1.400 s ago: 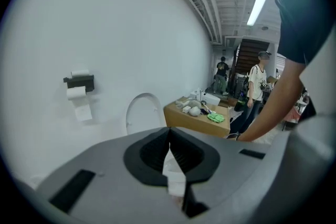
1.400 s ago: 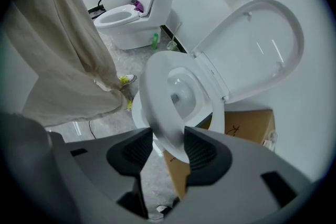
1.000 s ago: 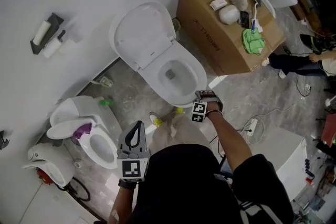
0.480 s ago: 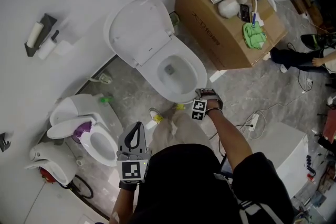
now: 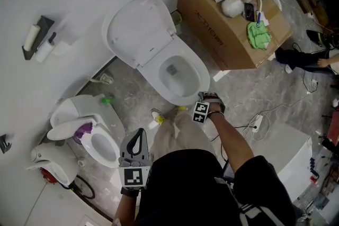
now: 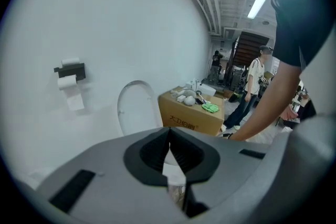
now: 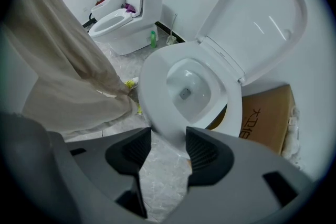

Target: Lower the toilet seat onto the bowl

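Right hand-held gripper [image 7: 164, 140]: positioned at the front of the toilet bowl [image 7: 185, 91], pointing down. The jaws stand roughly half apart. The front rim of the toilet seat [image 7: 149, 84] fills the gap between the pads [image 7: 202, 147], and the pads sit against it on either side, so the gripper is clamped on the seat rim.

Toilet seat: lies down over the bowl, flat or very nearly so. Whether it rests fully on the bowl rim cannot be told. The lid [image 7: 262, 23] stands raised behind the bowl, against the wall.

Left hand-held gripper [image 6: 169, 132]: held well apart from the bowl, on the near left side of it, beside the person's body. The jaws are closed together, pad against pad, with nothing between them. It touches neither seat nor bowl.

Cardboard box [image 5: 222, 24]: stands on the floor just beside the bowl, on its right side in the head view.
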`<state>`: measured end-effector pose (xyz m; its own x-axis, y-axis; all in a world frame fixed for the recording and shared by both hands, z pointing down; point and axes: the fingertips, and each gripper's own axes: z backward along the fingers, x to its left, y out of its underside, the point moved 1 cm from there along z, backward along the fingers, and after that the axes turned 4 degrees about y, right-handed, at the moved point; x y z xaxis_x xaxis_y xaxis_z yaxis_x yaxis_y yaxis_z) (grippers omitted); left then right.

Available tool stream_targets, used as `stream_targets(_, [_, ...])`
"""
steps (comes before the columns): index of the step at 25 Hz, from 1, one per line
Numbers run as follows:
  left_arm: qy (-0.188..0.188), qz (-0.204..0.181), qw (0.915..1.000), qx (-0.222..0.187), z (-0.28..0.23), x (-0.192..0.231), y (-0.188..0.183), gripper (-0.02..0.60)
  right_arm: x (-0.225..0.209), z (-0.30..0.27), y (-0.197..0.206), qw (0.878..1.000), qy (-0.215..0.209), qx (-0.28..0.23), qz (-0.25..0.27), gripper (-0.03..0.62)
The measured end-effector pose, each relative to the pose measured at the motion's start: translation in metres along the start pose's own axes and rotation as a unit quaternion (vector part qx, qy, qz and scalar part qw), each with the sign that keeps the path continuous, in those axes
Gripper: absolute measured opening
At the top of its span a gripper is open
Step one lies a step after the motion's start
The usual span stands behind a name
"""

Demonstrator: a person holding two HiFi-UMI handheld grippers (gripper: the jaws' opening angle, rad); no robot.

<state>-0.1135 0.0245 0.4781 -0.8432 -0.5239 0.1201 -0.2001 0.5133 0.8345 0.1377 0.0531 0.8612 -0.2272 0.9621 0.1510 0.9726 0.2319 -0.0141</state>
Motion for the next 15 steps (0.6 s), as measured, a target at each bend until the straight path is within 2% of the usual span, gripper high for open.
stream_targets(15, [0.002, 0.010, 0.9988, 0.048, -0.006, -0.005, 0.028, 0.012, 0.015, -0.029, 0.009, 1.000, -0.019, 0.010, -0.022, 0.201])
